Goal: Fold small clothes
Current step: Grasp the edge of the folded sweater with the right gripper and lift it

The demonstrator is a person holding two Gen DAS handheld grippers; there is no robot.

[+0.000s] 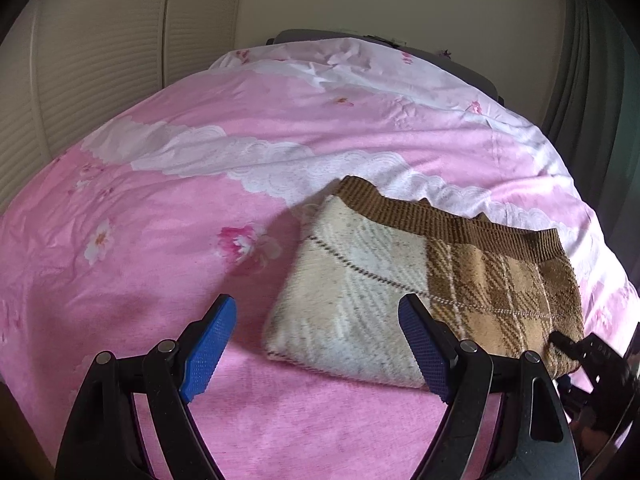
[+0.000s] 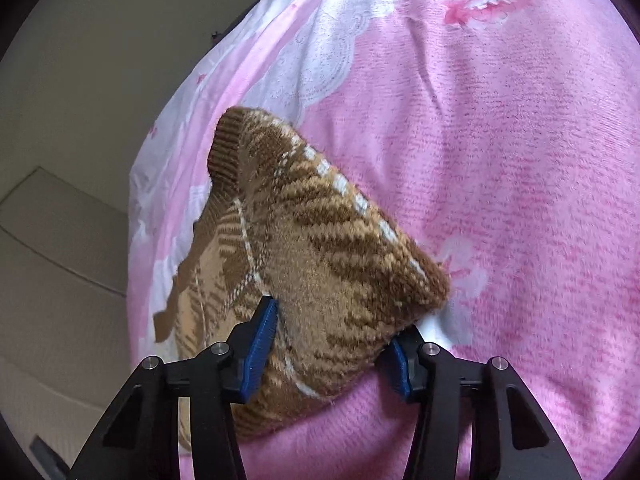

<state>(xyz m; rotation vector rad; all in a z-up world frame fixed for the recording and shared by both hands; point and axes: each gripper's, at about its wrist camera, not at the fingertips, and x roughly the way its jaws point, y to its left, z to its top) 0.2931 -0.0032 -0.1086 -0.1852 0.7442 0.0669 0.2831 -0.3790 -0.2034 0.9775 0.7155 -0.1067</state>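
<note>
Right gripper (image 2: 332, 340) pinches the folded plaid knit sweater (image 2: 320, 264) between its pads; left gripper (image 1: 318, 344) gapes released beside it

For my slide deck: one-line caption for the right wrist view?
Right claw straddles a corner of the folded sweater on the pink bedspread.

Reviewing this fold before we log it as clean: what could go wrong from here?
1. The right gripper pinches only the brown end of the thick folded sweater; a pull could drag the top layers and undo the fold.
2. The left gripper is open beside the cream end, holding nothing, so that end is free to slide on the pink bedspread.
3. The sweater lies near the bed's edge and may slip off.
</note>
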